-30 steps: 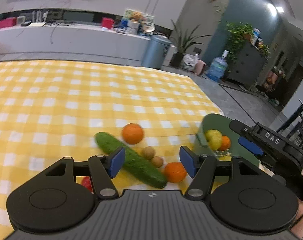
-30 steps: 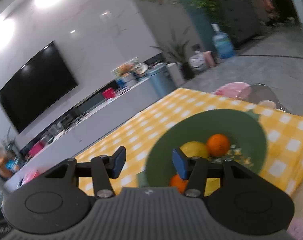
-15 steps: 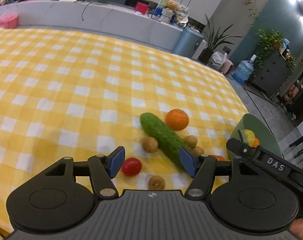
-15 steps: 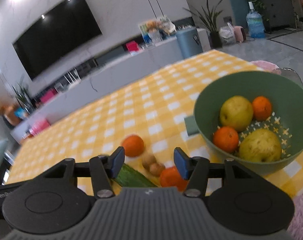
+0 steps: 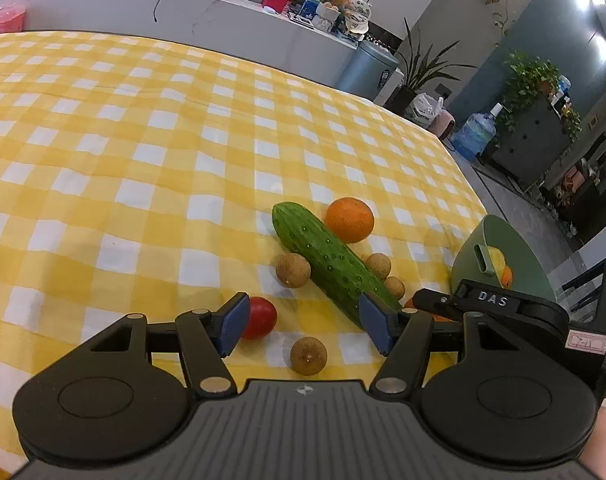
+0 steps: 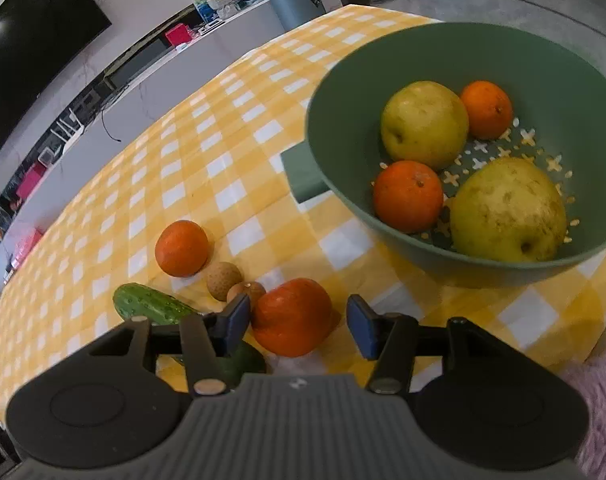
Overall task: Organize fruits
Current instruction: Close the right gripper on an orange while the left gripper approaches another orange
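On the yellow checked cloth lie a cucumber (image 5: 335, 264), an orange (image 5: 349, 220), a red tomato (image 5: 261, 317) and several small brown longans (image 5: 308, 355). My left gripper (image 5: 303, 326) is open and empty just above the tomato and the nearest longan. A green colander bowl (image 6: 343, 92) holds two pears (image 6: 425, 124) and two oranges (image 6: 408, 196). My right gripper (image 6: 298, 326) is open, its jaws on either side of a loose orange (image 6: 291, 316) without touching it. The cucumber (image 6: 151, 304) shows at its left.
The bowl (image 5: 523, 256) stands at the table's right edge, partly behind the right gripper body (image 5: 503, 304). Another orange (image 6: 181, 248) and two longans (image 6: 224, 275) lie left of the bowl. A grey counter (image 5: 183, 16) runs behind the table.
My left gripper has moved closer to the tomato and longans. My right gripper has dropped and come forward, so the loose orange now sits between its open jaws.
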Available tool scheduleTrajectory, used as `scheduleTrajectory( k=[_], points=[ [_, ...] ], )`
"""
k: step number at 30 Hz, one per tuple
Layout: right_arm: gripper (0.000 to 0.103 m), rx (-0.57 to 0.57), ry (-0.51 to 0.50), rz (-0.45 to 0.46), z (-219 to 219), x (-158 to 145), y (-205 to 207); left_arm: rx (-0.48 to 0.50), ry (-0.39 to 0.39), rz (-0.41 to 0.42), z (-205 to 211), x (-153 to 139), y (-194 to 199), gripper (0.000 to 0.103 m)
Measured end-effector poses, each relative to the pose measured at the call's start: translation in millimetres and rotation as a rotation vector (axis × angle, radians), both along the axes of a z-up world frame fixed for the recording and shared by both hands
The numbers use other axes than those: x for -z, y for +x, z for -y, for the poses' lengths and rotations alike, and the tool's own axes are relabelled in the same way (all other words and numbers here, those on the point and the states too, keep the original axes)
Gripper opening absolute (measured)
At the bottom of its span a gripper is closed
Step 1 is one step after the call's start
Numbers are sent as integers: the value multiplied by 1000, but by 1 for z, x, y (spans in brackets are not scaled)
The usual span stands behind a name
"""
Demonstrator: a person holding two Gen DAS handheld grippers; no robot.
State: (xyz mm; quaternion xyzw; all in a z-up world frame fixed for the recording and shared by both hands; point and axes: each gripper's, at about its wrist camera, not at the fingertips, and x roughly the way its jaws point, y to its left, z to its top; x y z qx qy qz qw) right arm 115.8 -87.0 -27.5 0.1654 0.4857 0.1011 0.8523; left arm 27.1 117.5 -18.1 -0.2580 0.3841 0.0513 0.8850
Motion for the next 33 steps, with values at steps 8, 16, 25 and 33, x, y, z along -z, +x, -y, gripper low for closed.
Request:
scheduleTrajectory(
  k=[8,16,25,33],
  points=[
    [42,-11,13,0,-5,0,2,-7,15,-19,4,3,3,74],
    [42,99,66,-73,19,1,-1,10,64,49,6,-4,23,74],
    [42,88,69,-84,20,1,3,95,184,107,21,-15,66,72],
    [43,75,120,-118,24,5,6,182,236,81,38,2,98,72]
  ],
)
